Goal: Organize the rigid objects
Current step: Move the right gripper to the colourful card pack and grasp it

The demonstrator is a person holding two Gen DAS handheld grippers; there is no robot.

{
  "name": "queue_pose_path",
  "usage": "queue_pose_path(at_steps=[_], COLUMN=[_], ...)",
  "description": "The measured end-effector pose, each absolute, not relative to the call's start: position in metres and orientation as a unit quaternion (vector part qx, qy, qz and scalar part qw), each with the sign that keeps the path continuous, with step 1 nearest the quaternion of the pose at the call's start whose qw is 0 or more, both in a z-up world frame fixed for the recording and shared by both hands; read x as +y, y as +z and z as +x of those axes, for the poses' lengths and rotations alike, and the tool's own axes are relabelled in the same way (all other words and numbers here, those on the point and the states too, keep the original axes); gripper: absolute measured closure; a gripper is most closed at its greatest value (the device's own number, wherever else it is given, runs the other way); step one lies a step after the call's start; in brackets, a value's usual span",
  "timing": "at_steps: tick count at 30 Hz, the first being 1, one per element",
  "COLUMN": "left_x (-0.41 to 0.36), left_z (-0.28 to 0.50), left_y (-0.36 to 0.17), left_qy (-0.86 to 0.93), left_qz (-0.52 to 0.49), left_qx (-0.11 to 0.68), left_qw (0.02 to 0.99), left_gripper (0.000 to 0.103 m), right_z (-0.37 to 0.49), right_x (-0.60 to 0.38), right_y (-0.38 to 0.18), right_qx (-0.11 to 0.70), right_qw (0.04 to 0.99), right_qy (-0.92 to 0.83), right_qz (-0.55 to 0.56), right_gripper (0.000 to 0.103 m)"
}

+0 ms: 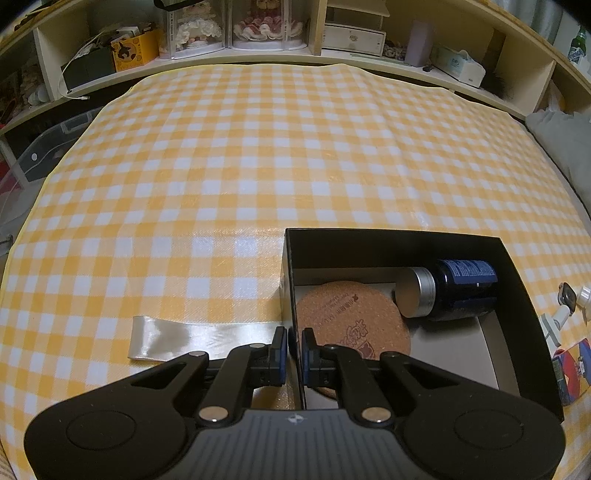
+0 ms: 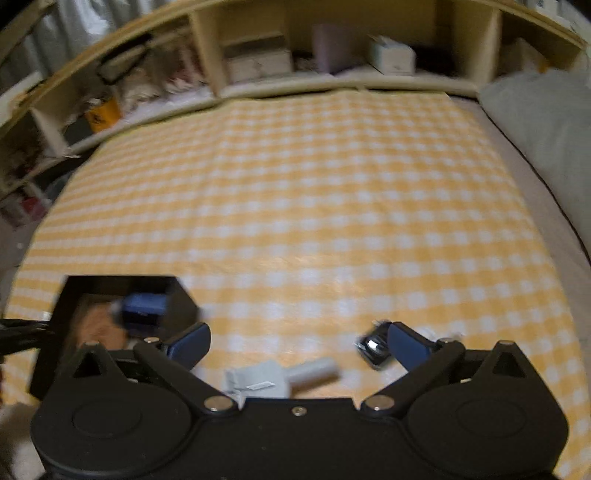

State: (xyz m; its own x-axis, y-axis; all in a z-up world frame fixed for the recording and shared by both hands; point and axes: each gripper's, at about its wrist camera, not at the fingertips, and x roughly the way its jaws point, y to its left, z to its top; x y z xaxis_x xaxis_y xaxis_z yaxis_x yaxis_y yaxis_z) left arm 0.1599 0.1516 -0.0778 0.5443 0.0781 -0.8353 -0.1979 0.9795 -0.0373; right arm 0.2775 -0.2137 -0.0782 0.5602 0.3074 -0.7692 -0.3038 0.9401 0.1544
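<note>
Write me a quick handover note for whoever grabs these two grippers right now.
Left gripper: shut on the near-left wall of the black cardboard box.
Right gripper: open, empty, above the checked cloth.
Done: round cork coaster and dark blue silver-capped bottle lie in the box.
Left: grey plastic adapter and small shiny metal piece on the cloth between the right fingers; colourful small carton right of the box.

Across the top of my left view I see cream shelving (image 1: 461,79) holding doll cases (image 1: 236,26), a yellow carton (image 1: 135,50) and a tissue box (image 1: 458,64); yellow checked tablecloth (image 1: 258,166) fills the middle.
</note>
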Motion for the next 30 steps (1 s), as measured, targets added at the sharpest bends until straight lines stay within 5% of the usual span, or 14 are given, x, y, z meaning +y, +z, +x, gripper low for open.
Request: queue_pose_path(at_steps=[17,30], left_x=[0.152,0.151], left_z=[0.161,0.161], left_y=[-0.078,-0.078], left_qy=[0.079,0.079], left_qz=[-0.063,-0.063], left_qx=[0.471,0.471], left_qw=[0.876,0.876], left_gripper=[0.094,0.094], right_z=[0.278,0.278], right_x=[-0.200,-0.184], right_y=[-0.151,-0.161], right_qx=[0.577,0.586], right_qw=[0.803,0.789], right_qy=[0.148,0.171], right_qz=[-0.029,-0.065], right_gripper=[0.000,0.005])
